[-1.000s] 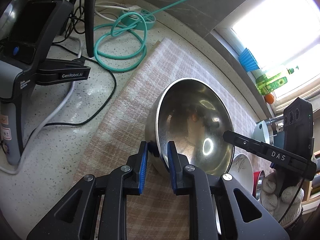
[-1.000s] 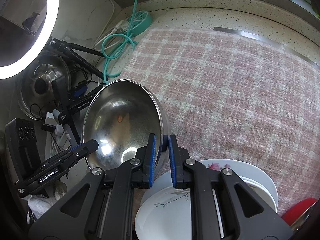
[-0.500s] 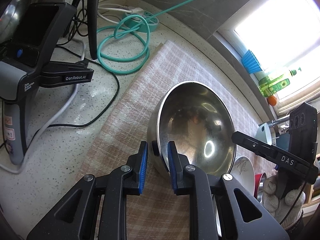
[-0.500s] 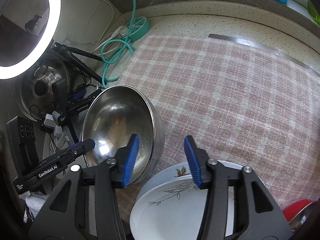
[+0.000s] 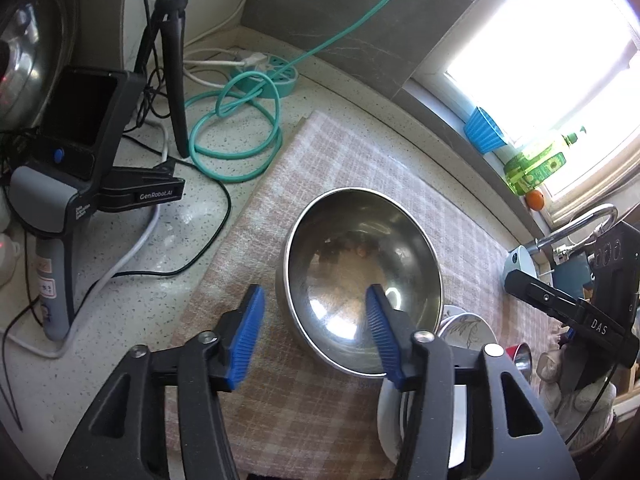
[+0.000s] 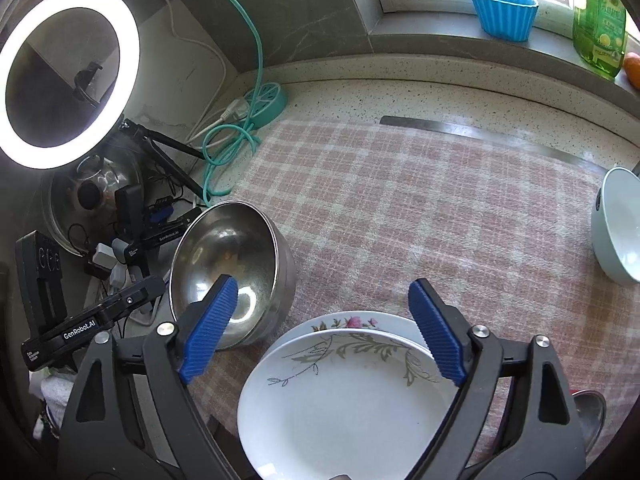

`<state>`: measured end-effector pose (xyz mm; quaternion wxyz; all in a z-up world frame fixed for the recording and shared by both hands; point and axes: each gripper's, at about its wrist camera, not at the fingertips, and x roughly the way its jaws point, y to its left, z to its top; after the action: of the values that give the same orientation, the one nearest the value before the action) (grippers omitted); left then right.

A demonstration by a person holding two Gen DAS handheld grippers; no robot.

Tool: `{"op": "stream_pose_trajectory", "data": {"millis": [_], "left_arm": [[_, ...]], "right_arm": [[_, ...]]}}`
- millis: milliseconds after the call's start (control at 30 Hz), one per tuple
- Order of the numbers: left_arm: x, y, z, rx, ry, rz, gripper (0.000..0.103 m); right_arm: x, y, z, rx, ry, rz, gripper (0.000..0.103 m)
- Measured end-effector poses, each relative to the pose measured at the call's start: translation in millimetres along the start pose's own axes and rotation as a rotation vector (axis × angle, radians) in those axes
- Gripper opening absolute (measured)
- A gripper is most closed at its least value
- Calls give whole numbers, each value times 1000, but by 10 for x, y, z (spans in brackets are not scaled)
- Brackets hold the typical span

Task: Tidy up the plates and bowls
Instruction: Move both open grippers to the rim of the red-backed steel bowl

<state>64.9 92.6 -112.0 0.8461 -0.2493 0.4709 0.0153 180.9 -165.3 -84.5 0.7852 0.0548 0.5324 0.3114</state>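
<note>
A steel bowl [image 5: 360,272] rests on the checked cloth [image 5: 320,168], next to a stack of white flowered plates [image 6: 344,380]. My left gripper [image 5: 316,322] hovers over the bowl's near rim with its jaws opening. One blue pad is outside the bowl, the other over its inside, and neither touches it. My right gripper [image 6: 324,320] is above the plates, to the right of the steel bowl [image 6: 232,264]. Its jaws are opening wide with nothing gripped between them. A pale bowl [image 6: 616,228] lies tilted at the cloth's right edge.
A ring light [image 6: 68,76] on a tripod, a pot lid [image 6: 92,196], a teal cable with power strip [image 6: 264,100] and black devices crowd the counter's left. A blue cup [image 6: 502,12] and green bottle [image 6: 598,20] stand on the sill. A red cup [image 6: 588,412] sits beside the plates.
Both grippers were shut on the steel bowl's rim. The right one opened first, then the left, and both have lifted and drawn back from the bowl.
</note>
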Motion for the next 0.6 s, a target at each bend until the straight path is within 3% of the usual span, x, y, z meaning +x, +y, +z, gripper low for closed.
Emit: {"op": "stream_pose_trajectory", "data": {"millis": [133, 467, 600], "left_arm": [[-75, -183, -35, 75, -21, 11, 61], [-172, -717, -230, 221, -39, -11, 62], [-183, -931, -337, 261, -29, -45, 62]], "right_arm": [[-201, -90, -75, -33, -18, -19, 103], [-761, -554, -414, 51, -85, -25, 103], [-1042, -753, -566, 69, -129, -74, 103]]}}
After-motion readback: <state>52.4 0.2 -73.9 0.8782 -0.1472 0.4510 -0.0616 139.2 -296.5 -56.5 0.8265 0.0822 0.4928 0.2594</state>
